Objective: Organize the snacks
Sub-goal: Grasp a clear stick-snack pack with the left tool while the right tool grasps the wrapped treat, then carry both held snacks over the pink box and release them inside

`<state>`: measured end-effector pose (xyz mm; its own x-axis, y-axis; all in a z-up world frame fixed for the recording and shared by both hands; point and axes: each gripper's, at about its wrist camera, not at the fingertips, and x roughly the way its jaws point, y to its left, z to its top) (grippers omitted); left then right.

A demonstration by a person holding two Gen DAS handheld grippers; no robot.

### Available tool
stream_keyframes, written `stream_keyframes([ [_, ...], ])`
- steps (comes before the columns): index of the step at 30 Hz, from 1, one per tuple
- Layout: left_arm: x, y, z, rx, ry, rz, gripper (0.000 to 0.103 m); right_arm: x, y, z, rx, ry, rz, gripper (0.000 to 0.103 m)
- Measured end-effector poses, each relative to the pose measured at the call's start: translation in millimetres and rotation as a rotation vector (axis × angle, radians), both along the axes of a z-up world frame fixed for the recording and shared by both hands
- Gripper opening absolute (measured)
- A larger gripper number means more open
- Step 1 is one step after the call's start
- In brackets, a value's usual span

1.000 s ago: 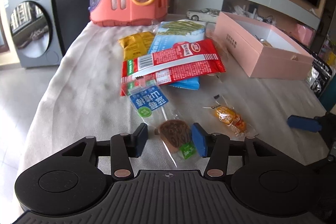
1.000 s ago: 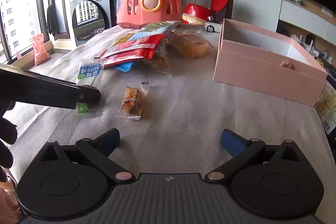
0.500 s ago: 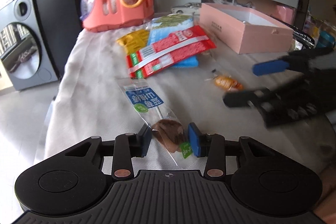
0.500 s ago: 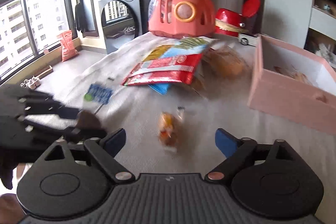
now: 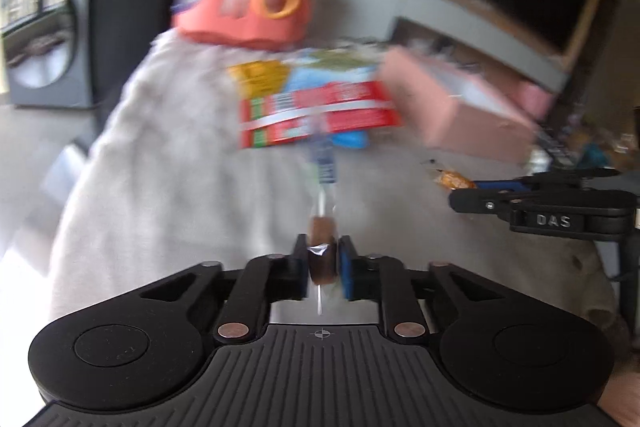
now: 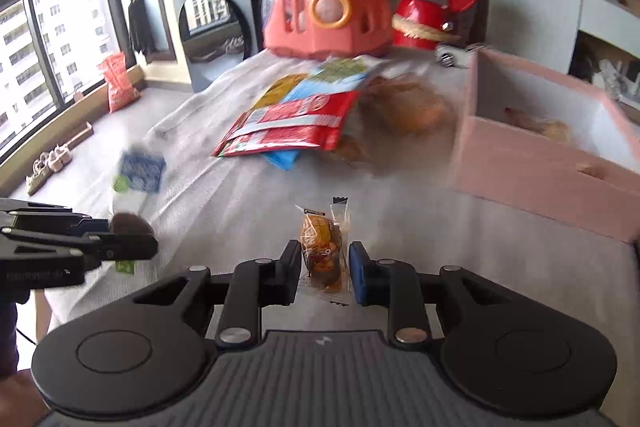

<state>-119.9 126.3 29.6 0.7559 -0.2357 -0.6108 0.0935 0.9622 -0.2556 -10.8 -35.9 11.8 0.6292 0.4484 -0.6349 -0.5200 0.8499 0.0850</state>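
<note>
Snacks, two small ones, each between a pair of fingers. Left gripper (image 5: 323,266) pinched tight on a clear-wrapped brown snack (image 5: 322,259), turned edge-on and lifted off the table cloth (image 5: 168,155); half a second ago lay flat on the cloth with pads only at its sides. Wrapper's blue label (image 5: 325,163) smeared by motion blur, text unreadable; lower tail of the wrapper hidden between the pads. Right gripper (image 6: 325,271) narrowed around the orange wrapped candy (image 6: 323,247), pads just beside its sides; contact hard to judge, so grip cannot be told. Half a second ago spread wide with the candy well ahead. Candy resting on the cloth, near end cut off behind the fingers. Farther back, red packet (image 6: 292,127) atop a blue one and a yellow one, bread bag beside it blurred. Pink box (image 6: 552,163) to the right, contents indistinct. Coral toy carrier (image 6: 326,15) at the far end.
</note>
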Motion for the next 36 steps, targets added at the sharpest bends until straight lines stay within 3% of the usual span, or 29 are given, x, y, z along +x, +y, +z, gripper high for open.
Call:
stream_keyframes([
  [4, -10, -29, 20, 0.073, -0.063, -0.128, 0.016, -20, -45, 16, 0.018, -0.01, -0.04, 0.025],
  [6, -9, -40, 34, 0.074, -0.1, -0.165, 0.016, -28, -67, 29, 0.026, -0.033, -0.076, 0.025],
  [10, 13, -63, 93, 0.072, -0.234, -0.234, 0.016, -36, -107, 76, 0.073, -0.15, -0.155, 0.025],
  [12, 33, -78, 134, 0.07, -0.328, -0.279, 0.016, -34, -120, 110, 0.087, -0.236, -0.187, 0.025],
  [14, 62, -94, 167, 0.043, -0.368, -0.326, 0.016, -24, -131, 144, 0.101, -0.31, -0.214, 0.025],
  [18, 135, -127, 194, 0.01, -0.324, -0.354, 0.016, 15, -144, 194, 0.124, -0.362, -0.252, 0.025],
  [21, 191, -145, 184, -0.037, -0.222, -0.353, 0.016, 53, -152, 209, 0.126, -0.344, -0.285, 0.025],
  [25, 246, -156, 152, -0.063, -0.13, -0.347, 0.016, 106, -163, 197, 0.108, -0.268, -0.326, 0.025],
  [27, 269, -158, 131, -0.084, -0.096, -0.344, 0.016, 137, -165, 179, 0.092, -0.211, -0.339, 0.025],
  [30, 299, -151, 91, -0.21, 0.0, -0.327, 0.02, 183, -167, 143, 0.062, -0.12, -0.36, 0.025],
  [33, 338, -157, 50, -0.145, 0.171, -0.248, 0.024, 233, -161, 106, 0.052, 0.011, -0.344, 0.029],
  [34, 345, -155, 42, -0.138, 0.186, -0.229, 0.024, 247, -160, 93, 0.063, 0.071, -0.352, 0.032],
  [36, 346, -141, 38, -0.197, 0.176, -0.241, 0.025, 261, -156, 76, 0.077, 0.13, -0.358, 0.035],
])
